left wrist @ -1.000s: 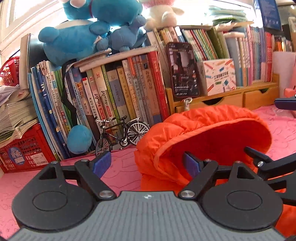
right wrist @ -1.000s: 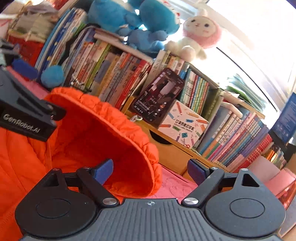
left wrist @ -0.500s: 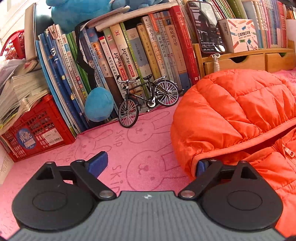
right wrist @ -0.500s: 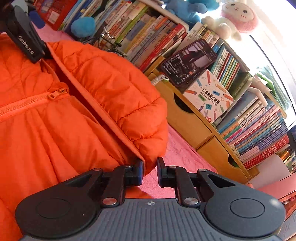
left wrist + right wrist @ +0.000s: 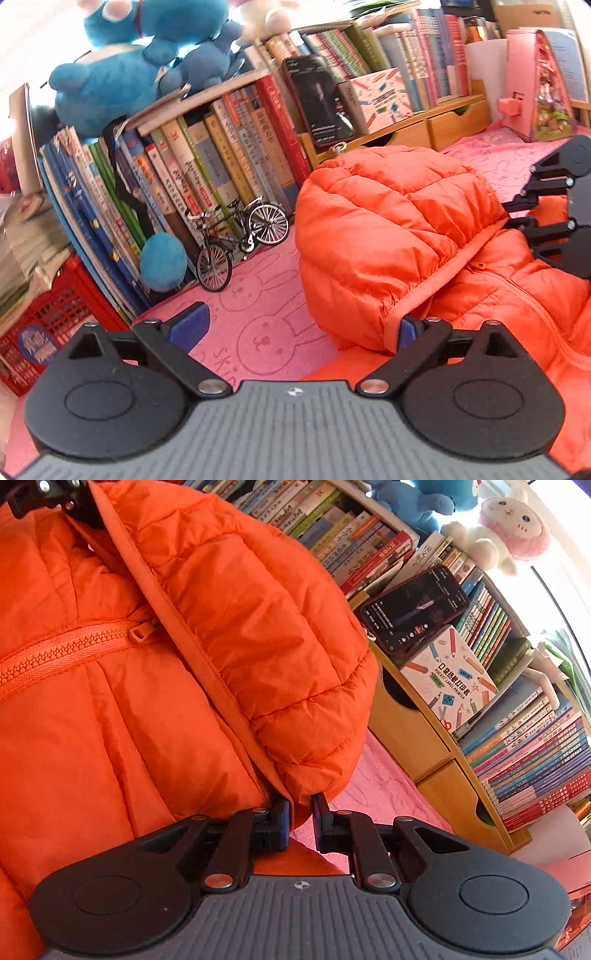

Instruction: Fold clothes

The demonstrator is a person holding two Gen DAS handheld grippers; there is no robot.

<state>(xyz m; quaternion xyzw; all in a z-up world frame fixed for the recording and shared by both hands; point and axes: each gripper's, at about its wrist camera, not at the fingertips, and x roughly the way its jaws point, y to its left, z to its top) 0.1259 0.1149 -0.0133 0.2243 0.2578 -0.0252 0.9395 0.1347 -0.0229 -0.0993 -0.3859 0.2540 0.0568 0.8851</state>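
Note:
An orange puffer jacket (image 5: 388,221) lies on the pink mat (image 5: 266,295), its hood (image 5: 258,609) turned down over the zipped front (image 5: 66,653). My right gripper (image 5: 301,812) is shut on the hood's rim at its near corner, with orange cloth pinched between the pads. It also shows at the right edge of the left wrist view (image 5: 511,214). My left gripper (image 5: 297,325) is open and its jaws are still opening. The hood's left edge reaches just past its right finger (image 5: 406,328), and the pads press on nothing.
A row of books (image 5: 207,177) lines the back, with a toy bicycle (image 5: 240,236) and a blue plush ball (image 5: 162,258) in front. A red crate (image 5: 44,332) stands at left. A wooden drawer unit (image 5: 443,125), a phone (image 5: 321,103) and a pink box (image 5: 535,85) are behind the jacket.
The upright hood has come down flat onto the jacket front. My right gripper closed on the hood's rim and sank. My left gripper drew back to the hood's left side, opening wider.

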